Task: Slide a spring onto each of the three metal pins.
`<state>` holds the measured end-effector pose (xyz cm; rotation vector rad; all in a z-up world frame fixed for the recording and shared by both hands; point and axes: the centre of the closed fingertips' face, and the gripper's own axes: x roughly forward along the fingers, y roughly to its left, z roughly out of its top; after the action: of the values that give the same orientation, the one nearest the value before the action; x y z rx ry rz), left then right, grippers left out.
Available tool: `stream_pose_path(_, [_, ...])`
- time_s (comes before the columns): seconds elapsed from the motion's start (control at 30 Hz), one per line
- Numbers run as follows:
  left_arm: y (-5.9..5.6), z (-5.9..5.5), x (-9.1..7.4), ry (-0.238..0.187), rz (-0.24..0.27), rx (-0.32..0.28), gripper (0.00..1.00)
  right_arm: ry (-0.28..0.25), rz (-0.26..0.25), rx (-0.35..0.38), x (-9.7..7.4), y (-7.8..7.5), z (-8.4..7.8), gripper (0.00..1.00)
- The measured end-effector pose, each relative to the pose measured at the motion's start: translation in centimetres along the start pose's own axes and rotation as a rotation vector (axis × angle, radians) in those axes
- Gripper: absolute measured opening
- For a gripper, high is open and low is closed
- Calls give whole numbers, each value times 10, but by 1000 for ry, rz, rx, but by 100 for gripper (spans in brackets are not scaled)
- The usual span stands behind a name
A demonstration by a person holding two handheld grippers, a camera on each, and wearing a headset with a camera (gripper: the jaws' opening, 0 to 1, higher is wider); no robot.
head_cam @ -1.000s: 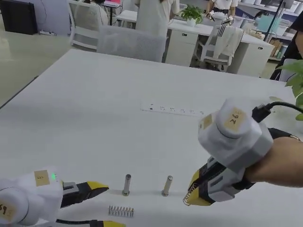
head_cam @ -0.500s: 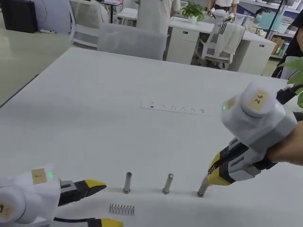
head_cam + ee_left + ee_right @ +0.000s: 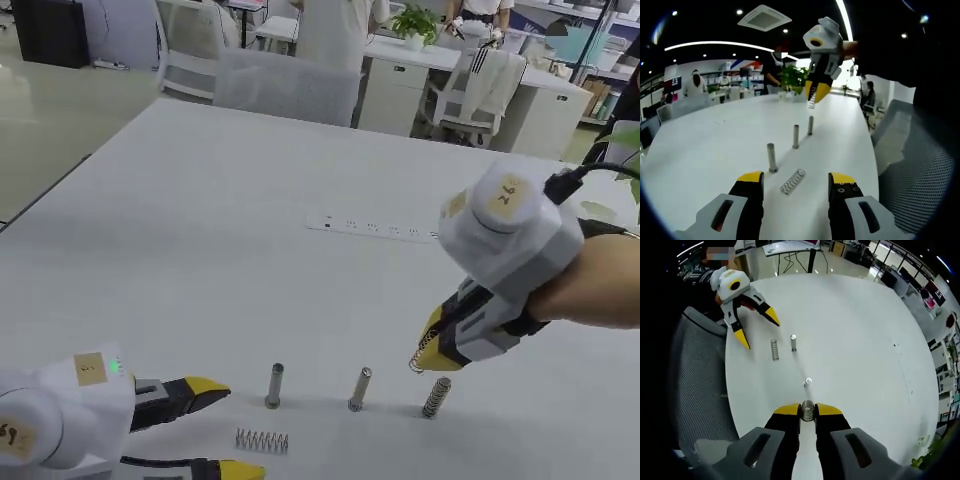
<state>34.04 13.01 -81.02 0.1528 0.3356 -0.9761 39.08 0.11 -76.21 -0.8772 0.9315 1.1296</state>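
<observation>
Spring clamped near 1 end by right hand-held gripper; judged light, squashy, easily flicked. Left hand-held gripper jaws spread.

Spring ahead of spread left claw

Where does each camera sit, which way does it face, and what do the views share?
Head view: on the person's head, facing forward and down at the table; left gripper, right gripper and a forearm show.
Left gripper view: on the left gripper, facing along its open jaws past the loose spring to the nearest pin; right gripper appears above.
Right gripper view: on the right gripper, facing down over its held spring at the table; left gripper appears upper left.
Shared: all three show the loose spring and that pin.
</observation>
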Motion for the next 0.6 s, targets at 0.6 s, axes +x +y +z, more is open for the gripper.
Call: stream_pose_path(0.6, [2, 0, -2, -6, 7, -3, 45, 20, 28, -53, 38, -4, 22, 8])
